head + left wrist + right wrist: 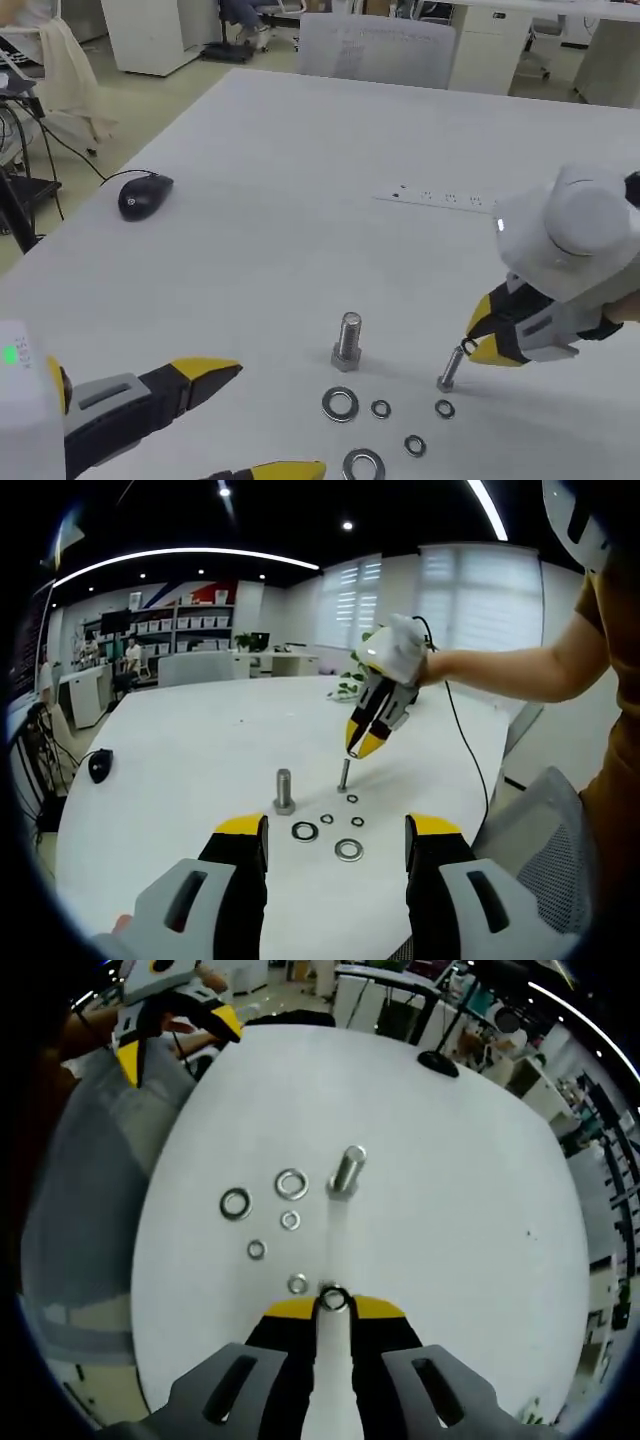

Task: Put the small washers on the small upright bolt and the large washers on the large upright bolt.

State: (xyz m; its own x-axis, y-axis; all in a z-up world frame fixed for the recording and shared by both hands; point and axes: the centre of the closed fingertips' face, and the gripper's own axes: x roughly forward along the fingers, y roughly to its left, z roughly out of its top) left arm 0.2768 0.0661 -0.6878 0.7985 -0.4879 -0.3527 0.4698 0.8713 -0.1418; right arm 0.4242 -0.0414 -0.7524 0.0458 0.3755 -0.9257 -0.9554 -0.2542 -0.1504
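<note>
Two bolts stand upright on the white table (pixel 300 200): the large bolt (pixel 348 340) and, to its right, the small bolt (pixel 449 371). My right gripper (pixel 471 348) is shut on a small washer (pixel 334 1300), held right at the small bolt's top. In front of the bolts lie two large washers (pixel 340 404) (pixel 363 464) and three small washers (pixel 380 408) (pixel 445 408) (pixel 415 445). My left gripper (pixel 275 418) stands open near the front edge, left of the washers, with nothing between its fingers (pixel 240 832).
A black mouse (pixel 145 193) lies at the far left of the table. A white power strip (pixel 435 197) lies further back on the right. A grey chair (pixel 375 50) stands behind the table's far edge.
</note>
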